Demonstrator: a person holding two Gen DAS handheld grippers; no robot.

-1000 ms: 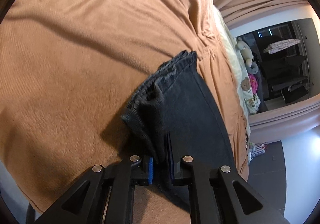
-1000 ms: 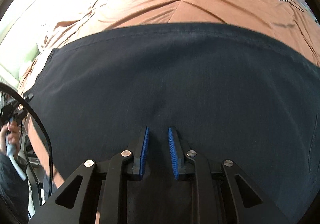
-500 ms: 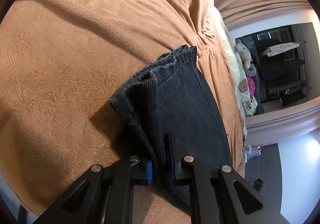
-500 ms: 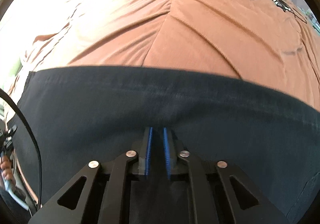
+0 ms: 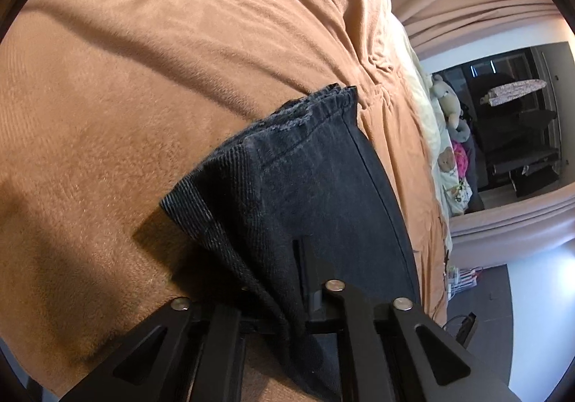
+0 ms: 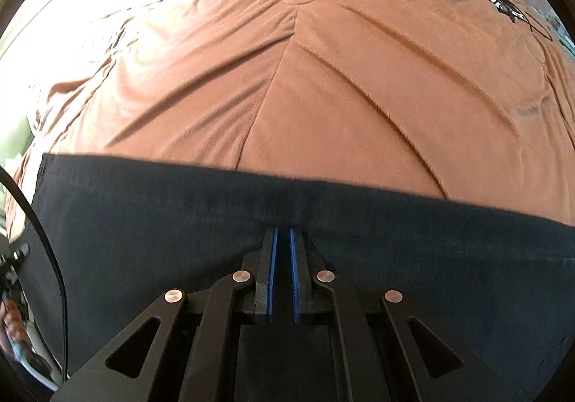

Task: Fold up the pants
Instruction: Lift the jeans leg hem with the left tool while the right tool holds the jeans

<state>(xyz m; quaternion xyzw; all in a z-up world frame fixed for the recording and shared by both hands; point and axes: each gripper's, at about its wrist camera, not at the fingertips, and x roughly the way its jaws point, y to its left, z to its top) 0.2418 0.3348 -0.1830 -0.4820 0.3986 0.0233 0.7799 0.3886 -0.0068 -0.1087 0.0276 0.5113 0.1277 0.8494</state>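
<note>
Dark grey pants lie folded lengthwise on an orange-brown blanket. Their layered end stands up in front of my left gripper. Its jaws are closing on that end, and the cloth drapes over the left finger and hides the pads. In the right wrist view the pants cross the frame as a wide dark band on the blanket. My right gripper points down near the band's far edge. Its jaws are closing, and a small pucker of fabric is pinched at the tips.
The bed's edge drops off at the right of the left wrist view, where stuffed toys and pale bedding lie. Beyond them is a dark doorway. A black cable and a person's hand are at the left of the right wrist view.
My right gripper slid across the pants toward their far edge and its jaws came together on the fabric. The left gripper stayed put and tightened; the cloth end now looms closer.
</note>
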